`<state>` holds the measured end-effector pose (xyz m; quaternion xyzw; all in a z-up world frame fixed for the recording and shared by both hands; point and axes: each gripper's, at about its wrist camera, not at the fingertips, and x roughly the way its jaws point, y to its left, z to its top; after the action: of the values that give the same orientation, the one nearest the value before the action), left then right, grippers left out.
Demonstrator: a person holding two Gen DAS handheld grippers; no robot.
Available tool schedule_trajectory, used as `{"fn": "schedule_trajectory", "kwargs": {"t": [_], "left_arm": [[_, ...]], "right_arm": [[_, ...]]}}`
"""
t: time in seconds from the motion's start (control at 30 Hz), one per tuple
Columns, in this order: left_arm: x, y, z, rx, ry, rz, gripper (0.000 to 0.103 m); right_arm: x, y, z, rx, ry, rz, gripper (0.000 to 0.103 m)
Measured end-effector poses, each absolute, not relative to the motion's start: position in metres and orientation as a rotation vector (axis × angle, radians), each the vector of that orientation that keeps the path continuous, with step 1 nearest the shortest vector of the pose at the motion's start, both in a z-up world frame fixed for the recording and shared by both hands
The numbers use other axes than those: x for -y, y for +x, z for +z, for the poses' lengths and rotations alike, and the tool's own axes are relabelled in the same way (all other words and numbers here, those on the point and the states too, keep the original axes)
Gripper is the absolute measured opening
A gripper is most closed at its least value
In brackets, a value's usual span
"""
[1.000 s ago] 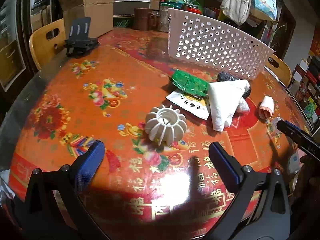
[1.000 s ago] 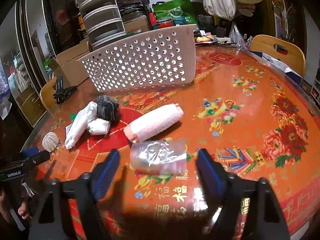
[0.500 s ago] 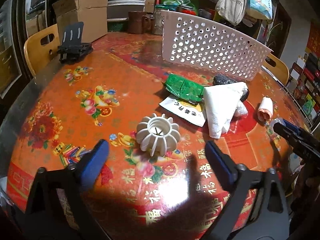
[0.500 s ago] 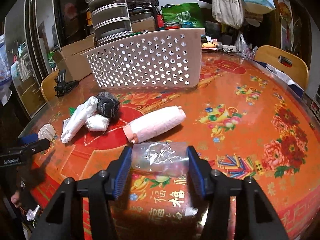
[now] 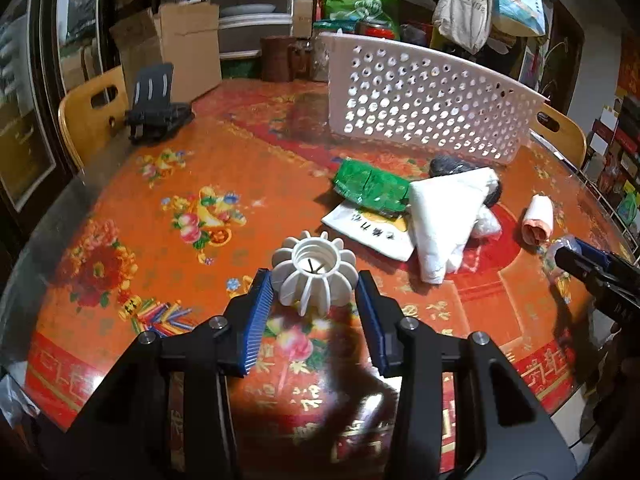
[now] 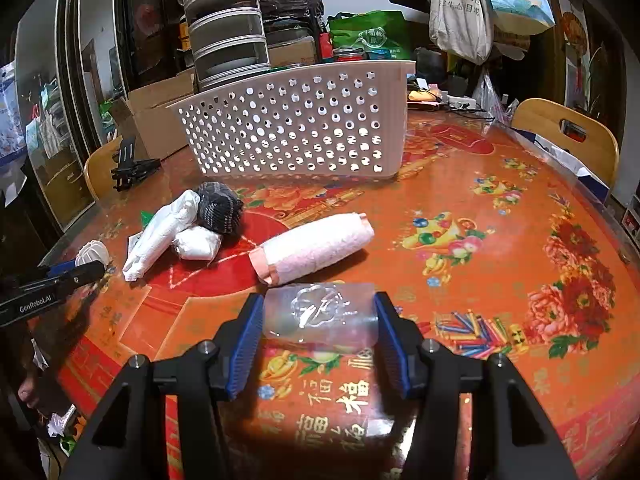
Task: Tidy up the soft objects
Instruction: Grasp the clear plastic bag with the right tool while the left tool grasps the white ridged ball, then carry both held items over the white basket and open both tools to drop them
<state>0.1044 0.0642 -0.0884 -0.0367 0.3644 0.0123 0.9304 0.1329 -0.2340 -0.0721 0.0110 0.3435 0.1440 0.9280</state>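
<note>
— What's all that sitting on?

— A round table (image 6: 500, 240), its top orange-red with printed flowers. A white perforated basket (image 6: 296, 128) stands at the far side.

— And in the middle?

— A heap: green packet (image 5: 370, 190), flat white packet (image 5: 372, 234), folded white cloth (image 5: 444, 216), dark balled sock (image 6: 219, 207). Beside it a pink roll (image 6: 316, 244), a clear plastic piece (image 6: 320, 314), a white ribbed ball (image 5: 314, 272), and a black stand (image 5: 154, 110) at the edge.
</note>
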Motion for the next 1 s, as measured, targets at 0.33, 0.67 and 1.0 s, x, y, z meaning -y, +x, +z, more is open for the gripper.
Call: {"fn": "schedule_trajectory", "kwargs": {"t": [0.33,0.67,1.0], "left_arm": [[-0.049,0.102,-0.067,-0.721,-0.079,-0.021,0.039],[-0.030,0.109,-0.031,-0.661,-0.060,-0.079,0.039],[-0.021,0.137,0.028,-0.577,-0.052,-0.143,0.039]], "right_arm": [[0.244,0.131,-0.068,-0.700,0.067,0.327,0.054],[0.266,0.133,-0.022,-0.609,0.071,0.339,0.054],[0.264,0.155,0.047,-0.525,-0.015,0.402,0.054]]}}
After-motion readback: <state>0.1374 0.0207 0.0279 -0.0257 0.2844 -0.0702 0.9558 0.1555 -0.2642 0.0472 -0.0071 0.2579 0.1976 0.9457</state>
